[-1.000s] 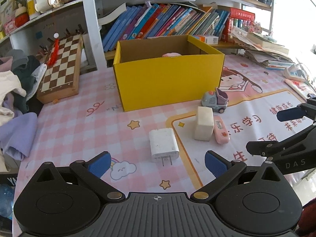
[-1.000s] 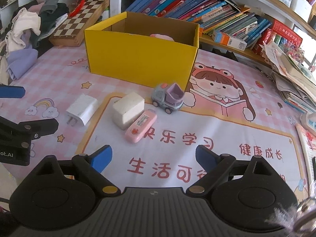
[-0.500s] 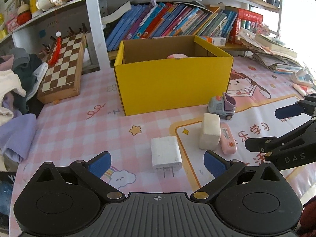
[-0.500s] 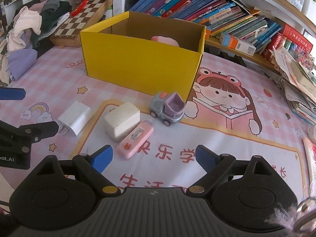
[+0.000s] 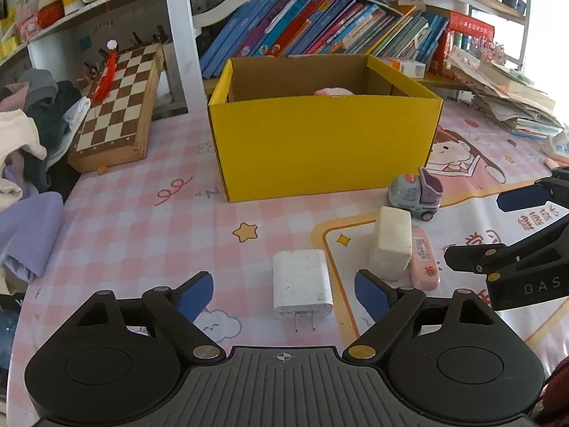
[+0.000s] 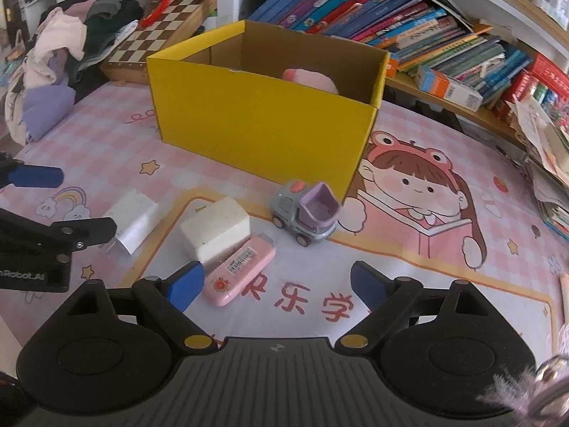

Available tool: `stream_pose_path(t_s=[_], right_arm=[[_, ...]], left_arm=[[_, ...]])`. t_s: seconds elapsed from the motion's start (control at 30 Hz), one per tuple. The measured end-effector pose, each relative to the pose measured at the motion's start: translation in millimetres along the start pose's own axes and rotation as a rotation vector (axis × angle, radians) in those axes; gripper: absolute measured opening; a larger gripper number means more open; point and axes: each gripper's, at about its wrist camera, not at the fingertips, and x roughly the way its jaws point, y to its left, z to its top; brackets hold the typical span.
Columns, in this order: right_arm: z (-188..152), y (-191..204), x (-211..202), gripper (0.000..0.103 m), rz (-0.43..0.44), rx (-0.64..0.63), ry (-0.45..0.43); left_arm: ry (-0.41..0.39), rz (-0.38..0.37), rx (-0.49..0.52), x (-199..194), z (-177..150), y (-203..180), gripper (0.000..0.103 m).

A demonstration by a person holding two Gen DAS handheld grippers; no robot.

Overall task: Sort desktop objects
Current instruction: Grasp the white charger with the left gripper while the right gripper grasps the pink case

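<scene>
A white plug charger [image 5: 302, 284] lies flat on the pink mat, between the blue tips of my left gripper [image 5: 284, 293], whose jaws are closing without touching it. Right of it stand a cream block [image 5: 391, 247], a pink flat case [image 5: 423, 261] and a small grey-and-purple toy truck [image 5: 414, 195]. My right gripper [image 6: 275, 290] hovers just short of the pink case [image 6: 240, 270] and the toy truck [image 6: 307, 215], jaws closing on nothing. The cream block [image 6: 215, 229] and charger [image 6: 133, 220] lie to its left. An open yellow box [image 5: 322, 146] holds something pink.
A chessboard case [image 5: 117, 106] and a pile of clothes [image 5: 21, 142] sit at the left. Shelves of books [image 5: 313, 28] run behind the yellow box [image 6: 263, 117]. Loose papers and booklets [image 6: 547, 156] are stacked at the right edge.
Both grippers have slid forward toward the objects. The charger now lies between the left tips, and the pink case is close to the right gripper's left tip. The left tips have narrowed slightly.
</scene>
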Motion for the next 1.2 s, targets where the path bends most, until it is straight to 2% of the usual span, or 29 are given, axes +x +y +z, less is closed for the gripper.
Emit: stream_pose_path(t_s=[0.1,0.2,0.33,0.63,0.9,0.97,1.03,1.1,1.13,1.2], right_arm=[[2,-2,5,0.085,0.017,-0.008,0.005],[4,-5,10,0.078,0.035,-0.007,0.020],[6,-6,17,0.068,0.064,-0.019,0.037],[11,-2,36,0.067,0.136,-0.059,0.092],[13,2,51,0.064,0.176,-0.087,0.144],[13,1,53,0.059,0.179,-0.085,0.154],[13,-1,53,0.040,0.162,-0.073,0.158],[12,-5,51,0.031,0.128,-0.052,0.156],[12,-9,50,0.027,0.118,-0.034,0.152],[12,-16,49,0.026,0.103,-0.001,0.148]], left_arm=[[0.018,0.001,0.004,7,0,-2,0.082],[0.042,0.004,0.009,16,1,-5,0.078],[0.072,0.011,-0.015,26,2,-4,0.065],[0.120,-0.012,-0.030,40,2,-6,0.053],[0.159,-0.021,-0.032,50,2,-6,0.050],[0.162,-0.023,-0.031,51,2,-7,0.049],[0.160,-0.027,-0.024,51,3,-8,0.042],[0.162,-0.028,-0.023,52,3,-8,0.042],[0.162,-0.030,-0.025,52,2,-7,0.042],[0.161,-0.035,-0.030,52,2,-6,0.042]])
